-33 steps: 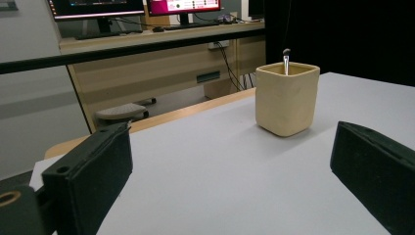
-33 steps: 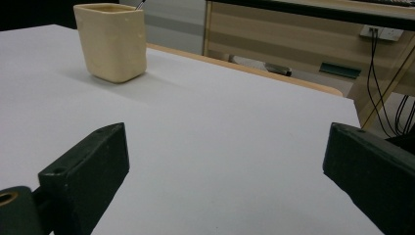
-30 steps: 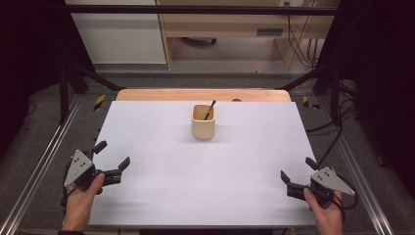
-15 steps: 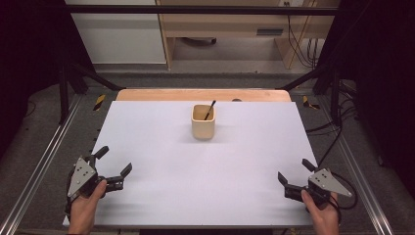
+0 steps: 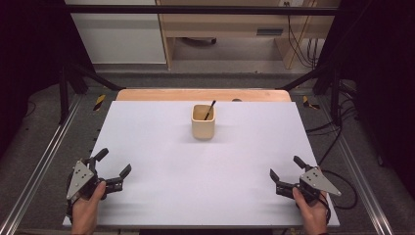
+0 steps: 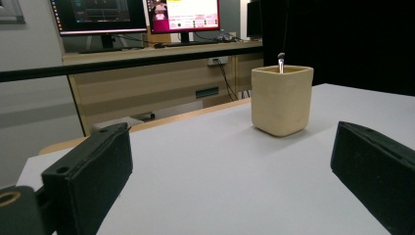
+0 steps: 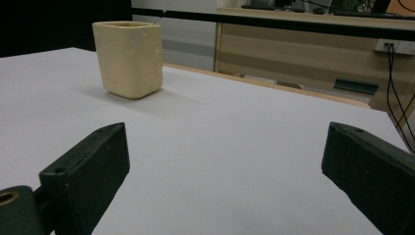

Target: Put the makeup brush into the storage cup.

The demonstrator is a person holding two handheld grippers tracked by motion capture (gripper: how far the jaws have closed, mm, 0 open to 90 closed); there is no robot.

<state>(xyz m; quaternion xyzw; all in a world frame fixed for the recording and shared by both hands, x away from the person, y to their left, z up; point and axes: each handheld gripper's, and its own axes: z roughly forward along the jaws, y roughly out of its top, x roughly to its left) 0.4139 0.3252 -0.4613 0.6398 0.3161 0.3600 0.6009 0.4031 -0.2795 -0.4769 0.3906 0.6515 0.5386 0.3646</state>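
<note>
The beige cup [image 5: 203, 122] with a dark stick [image 5: 210, 110] inside stands upright, well apart from the left claw [image 5: 113, 169] & right claw [image 5: 285, 170], both released w/ nothing held; a one-sided push may tip it.

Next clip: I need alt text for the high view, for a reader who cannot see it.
A cream square-sided cup with a thin dark-handled utensil leaning inside stands toward the far middle of a white table. At the near corners, the left tool and right tool are held open and empty, both well short of the cup.
</note>
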